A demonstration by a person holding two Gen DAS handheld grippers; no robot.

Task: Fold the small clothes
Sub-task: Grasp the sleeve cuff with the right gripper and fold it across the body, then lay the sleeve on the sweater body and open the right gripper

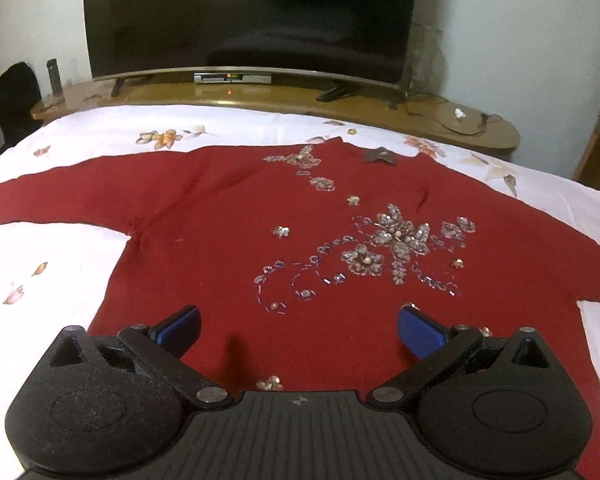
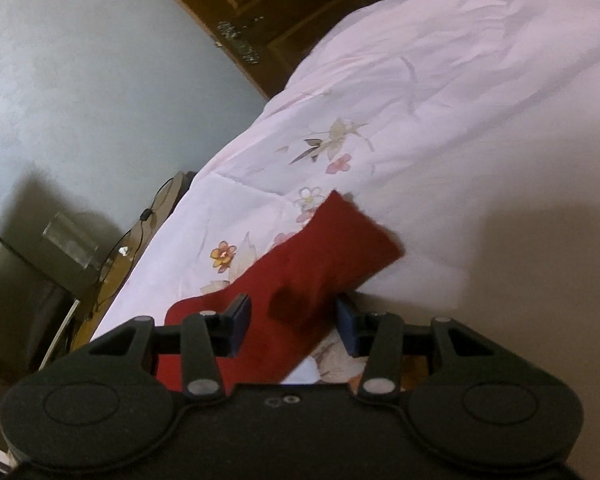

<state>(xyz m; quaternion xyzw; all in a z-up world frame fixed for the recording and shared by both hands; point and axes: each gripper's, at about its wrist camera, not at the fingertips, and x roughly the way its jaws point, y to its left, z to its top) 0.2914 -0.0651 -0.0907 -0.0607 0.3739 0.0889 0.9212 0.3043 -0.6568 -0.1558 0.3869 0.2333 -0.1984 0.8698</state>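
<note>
The left gripper (image 1: 299, 330) is hanging with its jaws wide apart and nothing between them, its blue pads (image 1: 416, 330) hovering over the lower part of a red top (image 1: 228, 220). The top is lying spread flat on a white floral sheet (image 1: 40, 288), one sleeve reaching out to the left edge of the view, silver beadwork (image 1: 396, 240) running across its chest. Beyond the bed a wooden stand (image 1: 260, 94) is carrying a dark TV (image 1: 252, 16), a set-top box (image 1: 232, 78), a steel flask (image 1: 55, 80) at its left end and trailing cables (image 1: 452, 120) at its right; a dark chair (image 1: 16, 96) is standing at the far left. Bare sheet is lying open on both sides of the top. In the right wrist view, which is tilted and blurred, the right gripper (image 2: 294, 322) is standing with its jaws partly closed around the red sleeve (image 2: 316, 268); whether the pads are pressing on the cloth I cannot tell. The sleeve's cuff end is pointing up and right across the sheet (image 2: 460, 100), which is stretching wide and bare beyond it. A grey wall (image 2: 80, 80), a brown door (image 2: 260, 8) and the stand's cabled end (image 2: 120, 256) are bordering the bed's edge to the left.
</note>
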